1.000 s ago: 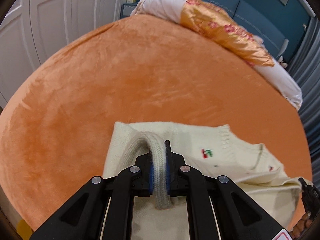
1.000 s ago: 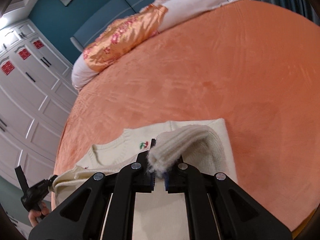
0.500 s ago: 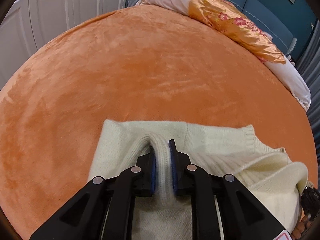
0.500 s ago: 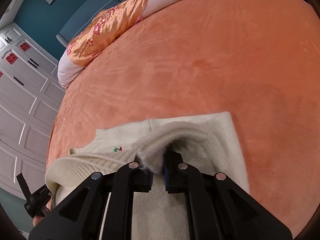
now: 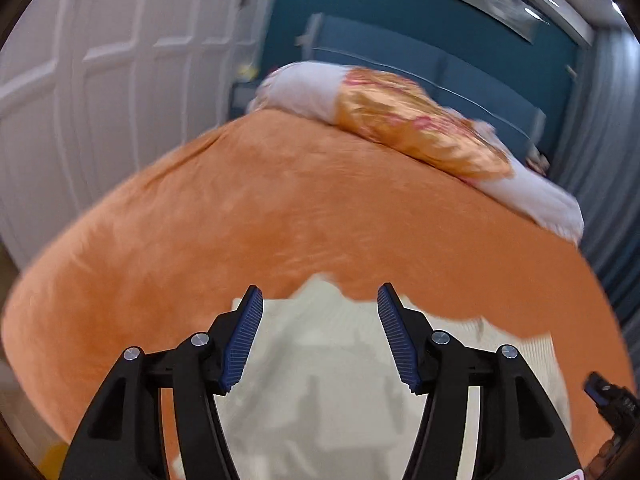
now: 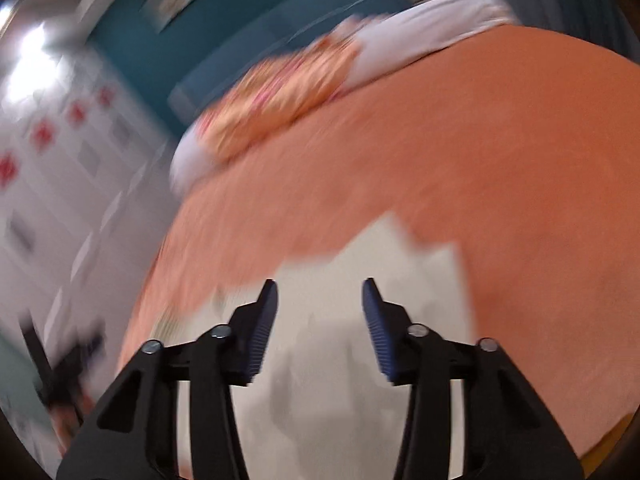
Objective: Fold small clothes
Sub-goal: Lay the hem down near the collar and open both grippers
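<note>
Left gripper (image 5: 319,300): jaws spread wide, blue ribbed pads (image 5: 244,340) facing each other, nothing between them. It hangs over the cream sweater (image 5: 320,392), not touching it as far as can be told.

Right gripper (image 6: 319,294): jaws likewise spread, empty, poised above the same sweater (image 6: 360,320). Its tip shows at the lower right edge of the left wrist view (image 5: 612,400).

Sweater: pale cream knit, lying flat on the orange bed cover (image 5: 280,220) near the front edge of the bed. Far edge is uneven, with a small peak of fabric sticking up in the middle. Faint ribbing shows at the right-hand border in the left view. Shadows of the gripper fingers fall across it. Both views are motion-blurred; knit detail and any motif cannot be made out.

Beyond: an orange floral pillow (image 5: 420,128) on white bedding (image 5: 304,88) at the head of the bed, against a teal wall (image 5: 380,20). White panelled wardrobe doors (image 5: 100,80) to the left; red marks on the doors (image 6: 42,136) in the right view, too smeared to read. No legible writing anywhere.
</note>
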Demonstrator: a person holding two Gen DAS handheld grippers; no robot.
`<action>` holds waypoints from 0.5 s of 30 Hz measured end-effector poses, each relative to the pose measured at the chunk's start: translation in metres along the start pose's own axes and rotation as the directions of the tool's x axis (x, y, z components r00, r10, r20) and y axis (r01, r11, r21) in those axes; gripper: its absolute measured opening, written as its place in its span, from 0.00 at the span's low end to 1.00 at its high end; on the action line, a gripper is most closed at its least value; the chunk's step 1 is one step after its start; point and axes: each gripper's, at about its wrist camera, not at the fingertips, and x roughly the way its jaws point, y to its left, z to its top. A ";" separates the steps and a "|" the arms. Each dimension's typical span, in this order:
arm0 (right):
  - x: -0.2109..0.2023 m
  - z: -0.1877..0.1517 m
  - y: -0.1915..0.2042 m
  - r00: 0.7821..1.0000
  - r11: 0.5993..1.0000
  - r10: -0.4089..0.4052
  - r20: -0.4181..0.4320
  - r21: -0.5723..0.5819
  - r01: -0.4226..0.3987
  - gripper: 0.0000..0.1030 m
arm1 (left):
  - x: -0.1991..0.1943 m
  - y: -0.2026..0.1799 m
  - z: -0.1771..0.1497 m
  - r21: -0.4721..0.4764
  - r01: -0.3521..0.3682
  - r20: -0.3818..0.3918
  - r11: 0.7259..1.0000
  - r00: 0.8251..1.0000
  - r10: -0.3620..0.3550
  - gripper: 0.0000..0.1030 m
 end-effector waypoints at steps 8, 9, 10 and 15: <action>0.035 -0.112 0.092 0.957 0.952 0.014 -0.290 -0.289 -0.101 0.07 | 0.036 -0.056 -0.100 0.136 0.134 -0.385 0.982 0.920 -0.073 0.15; 0.039 -0.116 0.092 0.954 0.949 -0.015 -0.298 -0.304 -0.080 0.06 | 0.037 -0.052 -0.108 0.133 0.122 -0.386 0.983 0.920 -0.062 0.16; 0.040 -0.119 0.089 0.952 0.948 -0.044 -0.304 -0.313 -0.056 0.04 | 0.035 -0.048 -0.111 0.135 0.113 -0.380 0.984 0.923 -0.054 0.16; 0.015 -0.119 0.027 0.942 0.976 -0.128 -0.310 -0.208 0.064 0.00 | 0.029 -0.017 -0.115 0.128 0.045 -0.408 0.991 0.913 0.012 0.12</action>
